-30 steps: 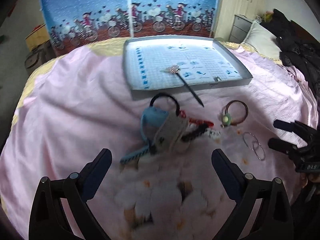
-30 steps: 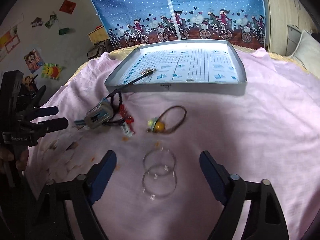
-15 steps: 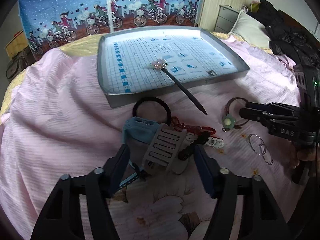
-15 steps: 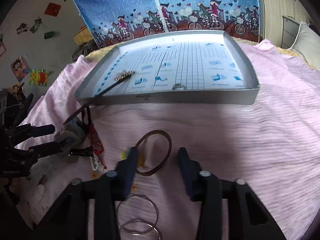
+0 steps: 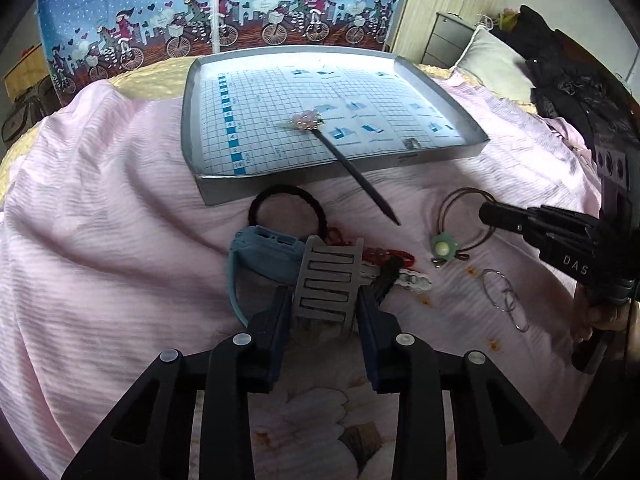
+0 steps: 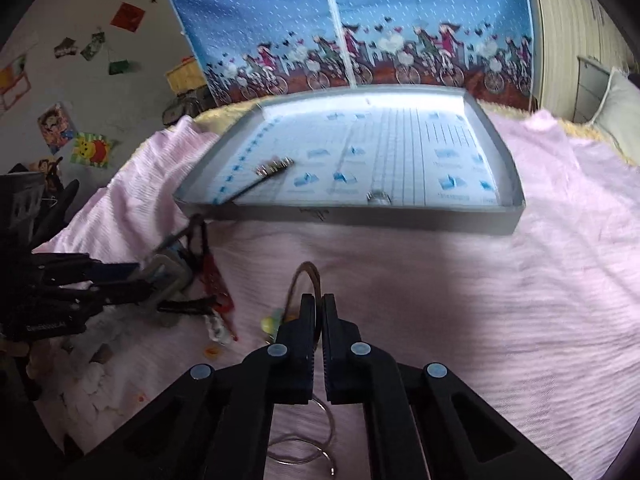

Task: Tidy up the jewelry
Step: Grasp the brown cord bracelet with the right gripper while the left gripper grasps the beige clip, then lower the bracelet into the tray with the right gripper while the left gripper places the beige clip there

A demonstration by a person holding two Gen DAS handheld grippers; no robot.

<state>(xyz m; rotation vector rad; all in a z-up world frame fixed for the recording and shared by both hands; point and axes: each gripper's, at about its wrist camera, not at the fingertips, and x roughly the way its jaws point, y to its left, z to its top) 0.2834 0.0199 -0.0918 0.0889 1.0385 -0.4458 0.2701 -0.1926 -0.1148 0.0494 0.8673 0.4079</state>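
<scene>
Grey slotted hair clip [image 5: 326,286], clamped by left hand-held gripper [image 5: 324,308].

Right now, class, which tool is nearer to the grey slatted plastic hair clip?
Left. The left tool is closed around the grey slatted plastic hair clip. The right tool is off to its right, pinching the brown hair tie.

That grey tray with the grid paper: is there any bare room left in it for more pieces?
Yes. The shallow grey tray is bare across its far half and left side. Only the flower-topped black hair stick, overhanging the near rim, and a small silver ring occupy it. The pink bedspread before it is crowded.
</scene>
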